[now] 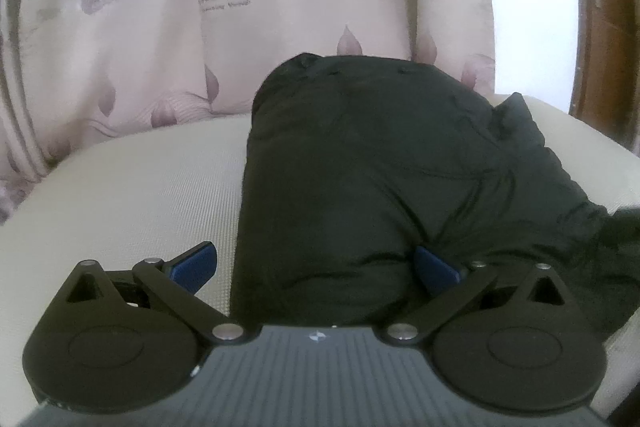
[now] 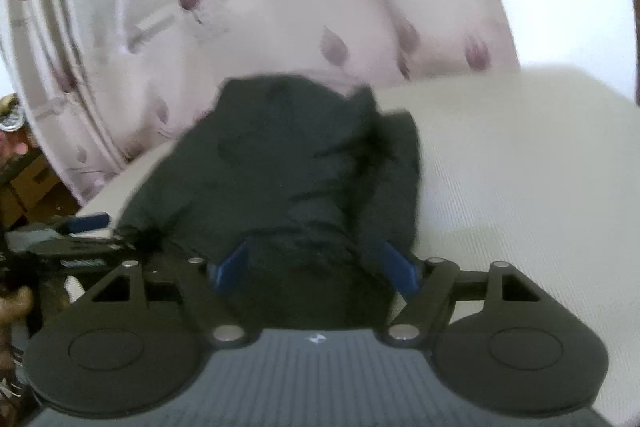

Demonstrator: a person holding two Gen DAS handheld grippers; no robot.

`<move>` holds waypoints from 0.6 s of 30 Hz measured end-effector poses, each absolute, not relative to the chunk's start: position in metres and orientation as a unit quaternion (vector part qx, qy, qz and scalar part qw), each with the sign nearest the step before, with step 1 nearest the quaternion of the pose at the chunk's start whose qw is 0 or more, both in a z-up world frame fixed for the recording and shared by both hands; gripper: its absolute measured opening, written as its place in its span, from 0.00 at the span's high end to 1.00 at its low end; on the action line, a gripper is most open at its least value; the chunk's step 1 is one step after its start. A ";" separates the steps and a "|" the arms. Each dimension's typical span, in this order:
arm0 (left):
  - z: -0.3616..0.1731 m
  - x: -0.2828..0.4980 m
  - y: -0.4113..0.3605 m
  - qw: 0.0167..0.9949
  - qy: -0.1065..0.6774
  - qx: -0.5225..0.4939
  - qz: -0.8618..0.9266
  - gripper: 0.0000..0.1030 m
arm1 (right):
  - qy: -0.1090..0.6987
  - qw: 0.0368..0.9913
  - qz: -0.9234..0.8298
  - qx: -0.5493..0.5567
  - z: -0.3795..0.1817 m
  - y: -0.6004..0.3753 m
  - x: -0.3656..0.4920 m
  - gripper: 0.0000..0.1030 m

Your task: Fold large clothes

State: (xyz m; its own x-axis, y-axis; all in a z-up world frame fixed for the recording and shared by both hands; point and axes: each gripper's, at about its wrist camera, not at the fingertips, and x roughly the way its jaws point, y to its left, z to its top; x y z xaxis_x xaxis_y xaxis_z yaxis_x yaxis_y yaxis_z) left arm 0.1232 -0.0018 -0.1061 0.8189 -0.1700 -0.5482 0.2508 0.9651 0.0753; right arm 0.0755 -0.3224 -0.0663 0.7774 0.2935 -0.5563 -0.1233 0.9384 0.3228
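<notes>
Left wrist view: your left tool (image 1: 316,267) is spread astride the black padded garment (image 1: 380,163); right tool (image 2: 316,267) likewise gapes, unpinching. Press both flat along the near fold.

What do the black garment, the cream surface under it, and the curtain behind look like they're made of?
Black garment: likely a padded, quilted synthetic shell, matte with a faint sheen; it puffs and creases softly. Cream surface: seemingly a woven or mesh fabric cover, matte, with a fine ribbed texture. Curtain: apparently thin printed cloth, slightly glossy, hanging in folds with purple leaf motifs and lettering.
</notes>
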 end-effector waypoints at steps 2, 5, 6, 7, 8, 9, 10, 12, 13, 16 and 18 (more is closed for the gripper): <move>-0.111 0.132 0.005 0.944 0.299 0.036 -0.133 0.00 | 0.333 0.923 0.121 0.147 -0.078 -0.323 0.081 0.27; -0.120 0.137 0.015 0.939 0.309 -0.005 -0.153 0.00 | 0.339 0.914 0.137 0.174 -0.090 -0.322 0.087 0.25; -0.121 0.136 0.016 0.939 0.308 -0.004 -0.156 0.00 | 0.339 0.913 0.142 0.177 -0.091 -0.321 0.088 0.26; -0.121 0.135 0.015 0.938 0.308 0.000 -0.160 0.00 | 0.342 0.912 0.143 0.178 -0.093 -0.319 0.091 0.27; -0.122 0.134 0.013 0.938 0.308 0.005 -0.161 0.00 | 0.343 0.910 0.148 0.182 -0.097 -0.319 0.092 0.33; -0.122 0.132 0.012 0.937 0.309 0.006 -0.163 0.01 | 0.342 0.908 0.154 0.185 -0.100 -0.319 0.092 0.39; -0.123 0.130 0.011 0.937 0.308 0.008 -0.163 0.04 | 0.340 0.909 0.157 0.183 -0.101 -0.318 0.091 0.42; -0.122 0.124 0.009 0.938 0.308 0.016 -0.159 0.07 | 0.338 0.908 0.169 0.182 -0.101 -0.318 0.088 0.53; -0.121 0.120 0.009 0.937 0.310 0.015 -0.157 0.10 | 0.340 0.904 0.177 0.187 -0.101 -0.318 0.087 0.55; -0.119 0.102 0.008 0.938 0.308 0.037 -0.157 0.12 | 0.347 0.898 0.194 0.188 -0.100 -0.316 0.078 0.57; -0.119 0.089 0.013 0.937 0.309 0.039 -0.159 0.12 | 0.352 0.894 0.202 0.189 -0.098 -0.314 0.070 0.57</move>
